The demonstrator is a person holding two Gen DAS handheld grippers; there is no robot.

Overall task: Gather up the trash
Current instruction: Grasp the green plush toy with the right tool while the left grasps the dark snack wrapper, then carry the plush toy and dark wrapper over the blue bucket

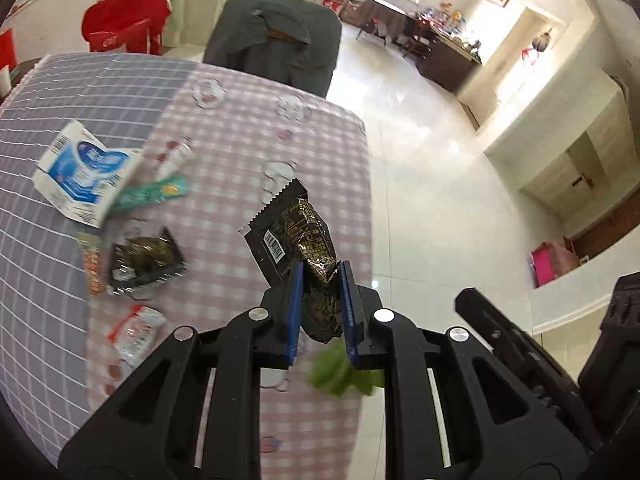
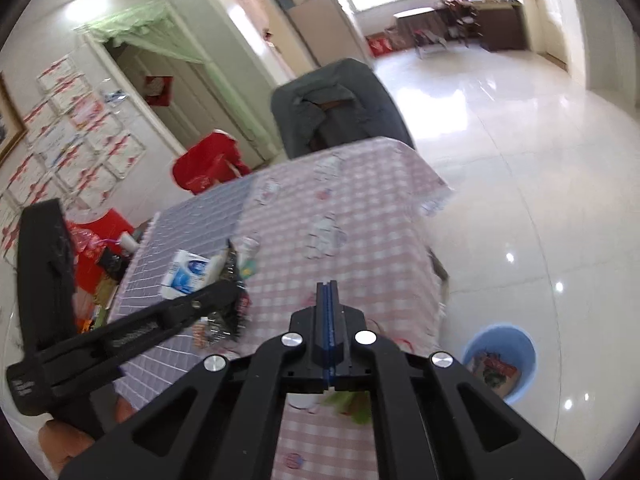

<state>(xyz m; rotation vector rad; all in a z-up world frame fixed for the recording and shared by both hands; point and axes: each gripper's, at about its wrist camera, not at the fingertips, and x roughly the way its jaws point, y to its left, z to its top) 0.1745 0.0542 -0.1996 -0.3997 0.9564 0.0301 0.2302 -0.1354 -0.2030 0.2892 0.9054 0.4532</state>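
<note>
Checked tablecloth (image 1: 240, 128), barcoded black wrapper (image 1: 296, 240) pinched in left fingers (image 1: 294, 300)

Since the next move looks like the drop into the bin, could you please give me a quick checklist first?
1. Left gripper clamps the black wrapper: ok.
2. Wrapper lifted off the table: ok.
3. Right gripper shut and empty: ok.
4. Blue bin in sight on the floor, open: ok.
5. Room left in the bin: cannot tell.
6. Table cleared of trash: not ok; the white box and other wrappers remain.
</note>
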